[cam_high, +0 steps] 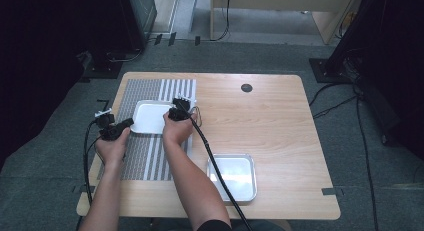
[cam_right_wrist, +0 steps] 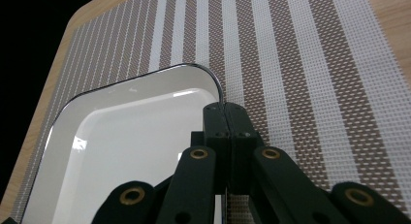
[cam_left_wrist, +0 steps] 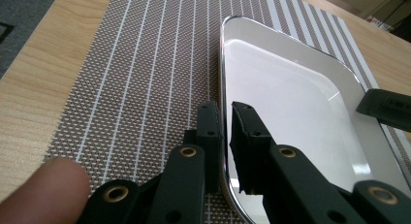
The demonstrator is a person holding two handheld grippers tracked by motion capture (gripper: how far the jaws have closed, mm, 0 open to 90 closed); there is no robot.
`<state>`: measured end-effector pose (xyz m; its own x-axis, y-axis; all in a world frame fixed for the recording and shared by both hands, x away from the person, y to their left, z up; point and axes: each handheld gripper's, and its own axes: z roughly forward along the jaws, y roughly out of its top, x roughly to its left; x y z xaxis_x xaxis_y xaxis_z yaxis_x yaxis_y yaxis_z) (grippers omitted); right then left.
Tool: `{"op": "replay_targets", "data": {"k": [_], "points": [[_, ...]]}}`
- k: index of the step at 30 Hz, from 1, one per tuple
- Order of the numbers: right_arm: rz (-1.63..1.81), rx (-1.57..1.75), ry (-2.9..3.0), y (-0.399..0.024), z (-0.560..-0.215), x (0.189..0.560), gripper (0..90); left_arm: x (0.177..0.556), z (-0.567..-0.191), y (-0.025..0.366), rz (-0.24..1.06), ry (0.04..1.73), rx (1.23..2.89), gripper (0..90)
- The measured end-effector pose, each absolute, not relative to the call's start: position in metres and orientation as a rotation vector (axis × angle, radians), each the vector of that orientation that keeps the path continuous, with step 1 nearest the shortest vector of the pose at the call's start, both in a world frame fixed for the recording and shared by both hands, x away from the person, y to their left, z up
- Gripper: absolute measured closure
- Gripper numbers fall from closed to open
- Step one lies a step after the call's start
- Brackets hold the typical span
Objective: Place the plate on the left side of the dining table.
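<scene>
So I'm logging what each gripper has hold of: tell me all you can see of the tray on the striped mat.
The tray on the mat is shallow and rectangular with rounded corners, a white inside and a thin shiny metal-looking rim. It holds nothing. It rests on the striped placemat. The left gripper straddles its near rim, one jaw outside, one inside. The right gripper is pinched shut on the rim at the opposite side.
</scene>
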<state>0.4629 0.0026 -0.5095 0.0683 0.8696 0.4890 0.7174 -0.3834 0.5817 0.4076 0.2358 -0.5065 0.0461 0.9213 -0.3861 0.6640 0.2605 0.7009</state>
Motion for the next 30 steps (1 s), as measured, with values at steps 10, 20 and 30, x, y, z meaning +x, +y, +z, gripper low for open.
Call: {"op": "replay_targets", "data": {"k": [10, 20, 30], "points": [[1.187, 2.155, 1.615, 0.0012, -0.5069, 0.4624, 89.1, 0.4071, -0.5066, 0.2352, 0.392, 1.691, 1.489, 81.7], [1.208, 2.126, 1.650, -0.0031, -0.5055, 0.4647, 87.8, 0.4040, -0.5029, 0.2353, 0.405, 1.682, 1.501, 82.5], [1.222, 2.106, 1.709, -0.0065, -0.5069, 0.4714, 87.5, 0.3998, -0.5024, 0.2403, 0.372, 1.672, 1.504, 81.9]]}}
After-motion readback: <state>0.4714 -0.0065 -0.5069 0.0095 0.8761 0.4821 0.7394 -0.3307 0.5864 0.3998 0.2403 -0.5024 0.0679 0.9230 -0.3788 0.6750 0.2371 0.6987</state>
